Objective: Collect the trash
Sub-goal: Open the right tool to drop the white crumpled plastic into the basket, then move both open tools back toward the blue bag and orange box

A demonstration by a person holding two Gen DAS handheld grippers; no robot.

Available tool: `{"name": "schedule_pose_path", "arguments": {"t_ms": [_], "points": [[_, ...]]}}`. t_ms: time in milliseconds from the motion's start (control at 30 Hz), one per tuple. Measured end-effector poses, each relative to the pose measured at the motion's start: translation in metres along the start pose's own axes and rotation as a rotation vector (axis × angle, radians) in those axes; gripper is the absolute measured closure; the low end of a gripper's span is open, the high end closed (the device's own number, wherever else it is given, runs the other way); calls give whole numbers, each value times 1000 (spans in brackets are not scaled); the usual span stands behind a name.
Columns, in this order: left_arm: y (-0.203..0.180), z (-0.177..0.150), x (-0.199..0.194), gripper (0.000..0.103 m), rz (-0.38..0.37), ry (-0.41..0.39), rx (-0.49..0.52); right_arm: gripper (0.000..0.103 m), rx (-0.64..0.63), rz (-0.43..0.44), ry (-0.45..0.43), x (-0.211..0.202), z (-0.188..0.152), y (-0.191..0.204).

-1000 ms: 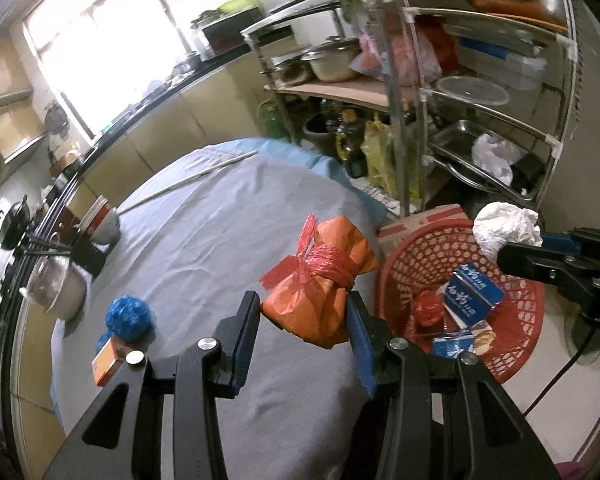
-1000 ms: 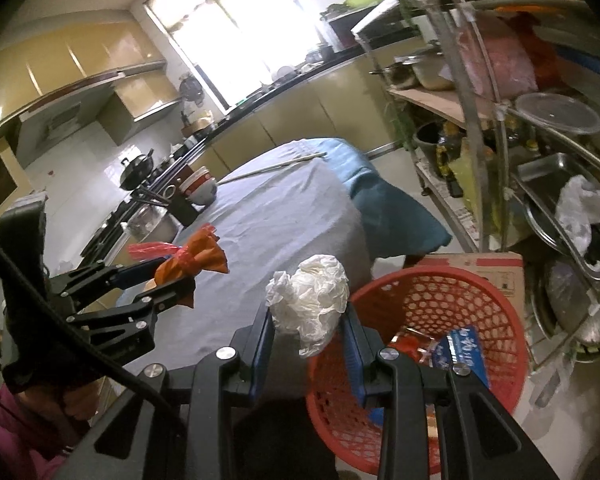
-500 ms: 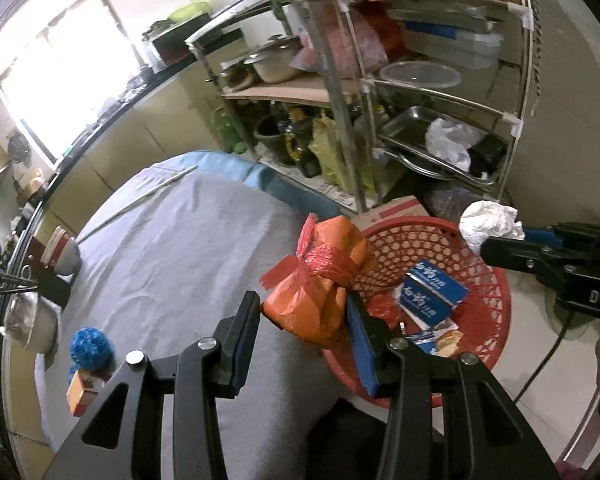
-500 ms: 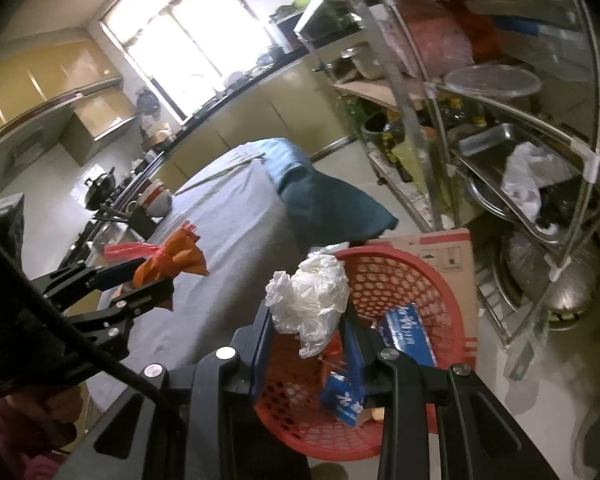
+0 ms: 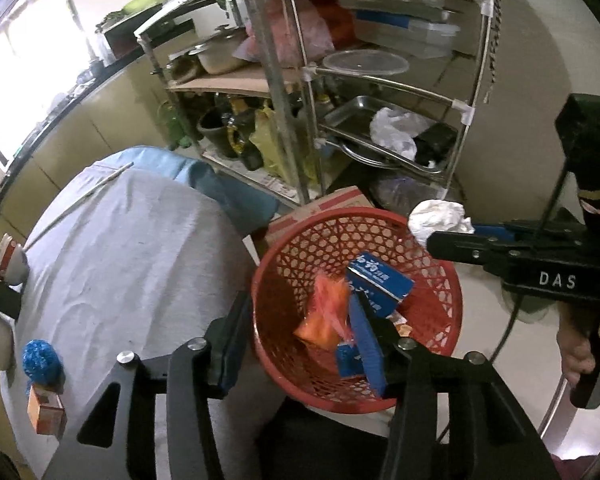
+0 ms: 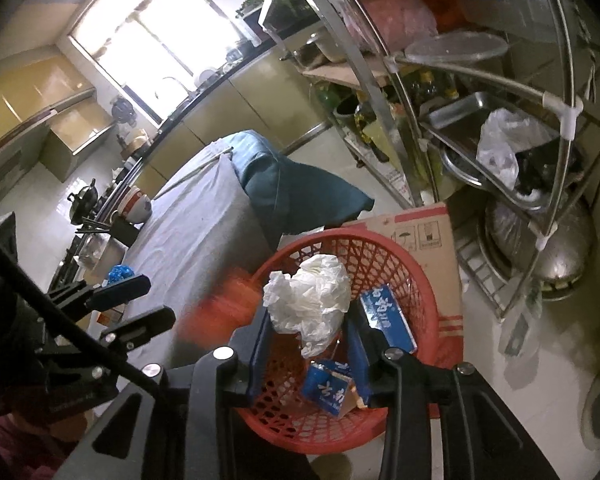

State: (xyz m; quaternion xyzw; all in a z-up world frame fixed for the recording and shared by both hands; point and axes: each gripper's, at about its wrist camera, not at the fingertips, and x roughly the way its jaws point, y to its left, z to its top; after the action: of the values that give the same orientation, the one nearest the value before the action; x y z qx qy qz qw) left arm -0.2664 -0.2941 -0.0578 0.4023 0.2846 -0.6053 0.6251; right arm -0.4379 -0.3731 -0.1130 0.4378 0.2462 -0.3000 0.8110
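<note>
Kitchen floor basket (image 5: 440,280) receives orange bag (image 5: 324,312) from just-opened left tool (image 5: 296,344); right tool (image 6: 306,344) just releasing white wad (image 6: 312,296); blue ball (image 5: 40,364) remains on worktop (image 5: 120,260)

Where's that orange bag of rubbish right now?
In the left wrist view the orange bag is inside the red basket on the floor beside the table, left of the blue boxes; the left gripper has just opened.

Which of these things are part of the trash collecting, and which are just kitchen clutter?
Part of the job: red basket, orange bag dropping in, white crumpled wad, blue boxes, blue ball, small orange box.

Just there: metal rack, bowls, cardboard box.
</note>
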Motion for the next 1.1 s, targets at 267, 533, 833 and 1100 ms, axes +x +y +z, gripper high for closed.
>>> {"name": "schedule_pose_path", "arguments": {"t_ms": [267,533,833,1100], "points": [[28,-7,-10,39,33,-20,-60,42,13,27,-25,-4,6,4],[82,-30,-32,39,184,-23,-202,42,-42,46,-17,3,12,32],[171,-107,-76,38,347,-21,-453,42,-165,120,23,29,20,104],[245,-217,-116,38,511,32,-725,42,-296,229,87,63,13,191]]}}
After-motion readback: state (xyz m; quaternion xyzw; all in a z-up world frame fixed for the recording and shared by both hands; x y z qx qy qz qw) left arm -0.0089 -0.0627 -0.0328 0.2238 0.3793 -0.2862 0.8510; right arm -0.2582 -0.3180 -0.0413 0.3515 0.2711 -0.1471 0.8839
